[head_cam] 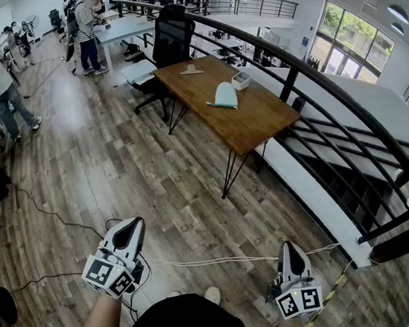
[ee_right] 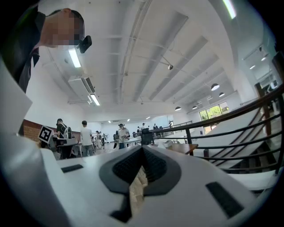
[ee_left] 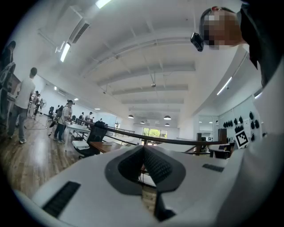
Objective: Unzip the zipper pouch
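Two grippers, both mine, are closed with nothing between the jaws: the left gripper [head_cam: 137, 223] and the right gripper [head_cam: 287, 246] are held level, low in the near part of the scene, over the wood-plank floor [head_cam: 115, 171].

The pale teal fabric zipper pouch [head_cam: 226, 96] lies flat on the brown wooden table with black hairpin legs [head_cam: 264, 125], far from me, well apart from both tools and roughly midway between their lines. A small white open box [head_cam: 240, 80] sits just beyond it. The zipper pull is too small to make out.

Assessment: the step in hand is the approach. To do it well, I should close on the table squarely and open both sets of jaws before arrival. I should then find the pull, pin the pouch body with one gripper and draw the pull along the zip line with the other.
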A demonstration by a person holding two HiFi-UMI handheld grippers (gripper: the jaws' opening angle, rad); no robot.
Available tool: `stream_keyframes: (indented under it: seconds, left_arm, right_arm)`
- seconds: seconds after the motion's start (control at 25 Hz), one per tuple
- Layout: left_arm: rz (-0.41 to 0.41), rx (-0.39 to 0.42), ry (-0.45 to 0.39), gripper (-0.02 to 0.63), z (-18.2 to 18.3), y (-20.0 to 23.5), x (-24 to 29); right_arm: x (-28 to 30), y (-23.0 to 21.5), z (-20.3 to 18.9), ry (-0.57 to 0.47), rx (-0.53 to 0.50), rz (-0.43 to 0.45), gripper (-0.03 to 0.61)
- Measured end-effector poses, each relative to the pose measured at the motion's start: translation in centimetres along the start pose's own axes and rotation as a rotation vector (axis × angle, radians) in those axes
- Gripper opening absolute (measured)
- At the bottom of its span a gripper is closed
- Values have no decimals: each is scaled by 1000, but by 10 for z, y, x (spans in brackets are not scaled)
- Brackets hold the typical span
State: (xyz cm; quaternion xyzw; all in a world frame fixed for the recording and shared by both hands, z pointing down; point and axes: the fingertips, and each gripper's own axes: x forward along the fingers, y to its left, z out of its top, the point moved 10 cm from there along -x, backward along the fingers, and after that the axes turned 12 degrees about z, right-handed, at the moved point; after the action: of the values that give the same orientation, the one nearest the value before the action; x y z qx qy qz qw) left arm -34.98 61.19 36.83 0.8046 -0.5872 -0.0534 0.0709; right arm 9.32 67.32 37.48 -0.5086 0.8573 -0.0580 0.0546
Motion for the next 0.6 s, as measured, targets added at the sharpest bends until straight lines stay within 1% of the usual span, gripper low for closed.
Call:
stream_keyframes:
  seconds: [0.16,0.36,0.6]
  left_arm:
    - [-10,-16,10,12,-1,3,0]
    - [-20,-9,3,12,4,-4,4]
    - [-24,5,17,12,9,-11,13]
  right_arm:
    - [-5,0,-5,1,24,-14,-8]
    - [-3,-3,-5,-7,32,-4,-8]
    - [1,-5,-3,-12,35,-11,-6]
